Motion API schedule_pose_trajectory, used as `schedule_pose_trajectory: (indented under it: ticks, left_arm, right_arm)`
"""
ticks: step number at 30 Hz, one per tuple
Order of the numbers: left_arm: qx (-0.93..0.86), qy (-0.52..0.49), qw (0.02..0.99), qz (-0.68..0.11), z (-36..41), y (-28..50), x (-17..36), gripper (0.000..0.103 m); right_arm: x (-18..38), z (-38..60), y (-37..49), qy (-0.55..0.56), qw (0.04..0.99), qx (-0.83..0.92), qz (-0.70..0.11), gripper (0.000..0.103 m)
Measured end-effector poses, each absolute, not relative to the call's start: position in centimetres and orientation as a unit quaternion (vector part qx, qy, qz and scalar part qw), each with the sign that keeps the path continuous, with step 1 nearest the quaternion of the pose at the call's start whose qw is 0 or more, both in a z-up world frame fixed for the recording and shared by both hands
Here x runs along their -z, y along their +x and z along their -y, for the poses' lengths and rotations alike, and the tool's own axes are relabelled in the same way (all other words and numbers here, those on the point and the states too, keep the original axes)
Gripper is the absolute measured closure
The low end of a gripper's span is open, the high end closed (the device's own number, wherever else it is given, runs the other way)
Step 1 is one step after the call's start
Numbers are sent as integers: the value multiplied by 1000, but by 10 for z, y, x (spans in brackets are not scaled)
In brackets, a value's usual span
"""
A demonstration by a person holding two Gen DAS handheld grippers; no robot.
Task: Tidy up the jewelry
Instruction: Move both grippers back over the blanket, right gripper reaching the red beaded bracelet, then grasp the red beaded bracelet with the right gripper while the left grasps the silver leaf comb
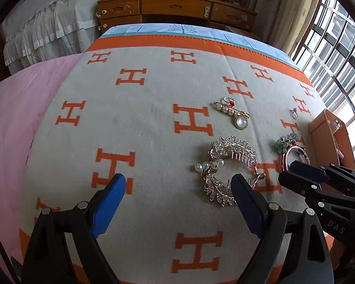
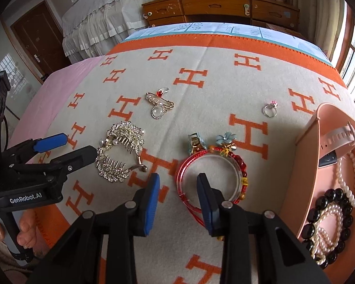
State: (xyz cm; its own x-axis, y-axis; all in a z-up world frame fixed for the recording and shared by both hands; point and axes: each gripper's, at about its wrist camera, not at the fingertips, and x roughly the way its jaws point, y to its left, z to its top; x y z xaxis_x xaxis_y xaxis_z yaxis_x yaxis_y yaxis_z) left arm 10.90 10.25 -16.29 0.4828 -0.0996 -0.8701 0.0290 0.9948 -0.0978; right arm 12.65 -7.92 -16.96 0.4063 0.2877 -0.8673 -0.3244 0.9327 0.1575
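Jewelry lies on an orange-and-grey blanket [image 1: 153, 123]. A rhinestone hair comb [image 1: 227, 165] [image 2: 120, 151] lies by my left gripper's right finger. My left gripper [image 1: 178, 183] [image 2: 80, 146] is open and empty. A red bangle bundle [image 2: 210, 172] [image 1: 295, 153] with blue flowers [image 2: 224, 138] lies just ahead of my right gripper [image 2: 178, 182] [image 1: 293, 166], which is open and empty, its right finger over the bangle's near rim. A pearl brooch pin [image 1: 236, 116] [image 2: 159, 106] and a red-stone ring [image 1: 228, 101] lie farther back. A small ring [image 2: 269, 110] [image 1: 294, 113] lies to the right.
A pink tray [image 2: 303, 165] [image 1: 319, 127] at the right edge holds a white watch [image 2: 338, 137], pearl strands [image 2: 343, 179] and a black bead bracelet [image 2: 329, 215]. A pink sheet [image 1: 16, 123] lies left of the blanket. A wooden dresser [image 1: 175, 9] stands behind.
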Motion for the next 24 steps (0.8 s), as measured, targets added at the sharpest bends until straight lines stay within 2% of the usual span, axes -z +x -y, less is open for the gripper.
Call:
schedule_pose_trajectory:
  ticks: [4, 6, 8, 24]
  left_arm:
    - [39, -29, 860, -508, -101, 110, 164, 14]
    - [42, -27, 860, -508, -99, 111, 164, 14]
    - [55, -26, 857, -512, -97, 114, 164, 14]
    - [168, 140, 821, -527, -59, 155, 172, 14]
  right_arm:
    - [170, 73, 127, -41, 846, -181, -500, 80]
    - [171, 69, 125, -66, 852, -173, -490, 91]
    - [171, 67, 123, -86, 855, -166, -483, 96]
    - [169, 91, 113, -30, 854, -186, -485, 97]
